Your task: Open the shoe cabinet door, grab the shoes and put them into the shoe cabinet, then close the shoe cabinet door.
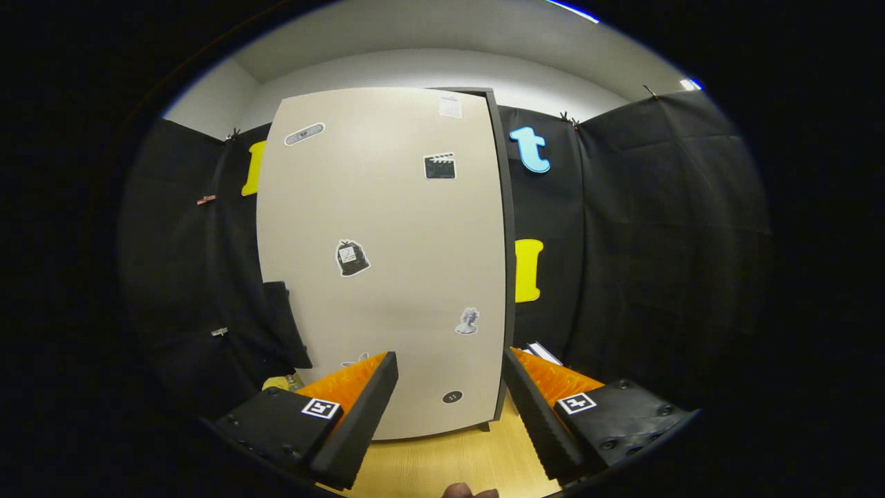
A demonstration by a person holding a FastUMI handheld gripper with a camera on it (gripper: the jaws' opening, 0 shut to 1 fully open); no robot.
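My gripper [449,387] is spread wide, holding nothing. Just ahead stands the shoe cabinet [387,263], tall and upright, its closed door [408,228] facing me, on the wooden floor [449,463]; black cloth wall [657,242] behind.

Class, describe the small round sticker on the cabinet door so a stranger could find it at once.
Start at the tall beige shoe cabinet door, shut, ahead of the open gripper. Go down to its bottom edge near the wooden floor: the round sticker sits there between the fingers. Unlike the other stickers, it is a plain dark disc, the lowest.
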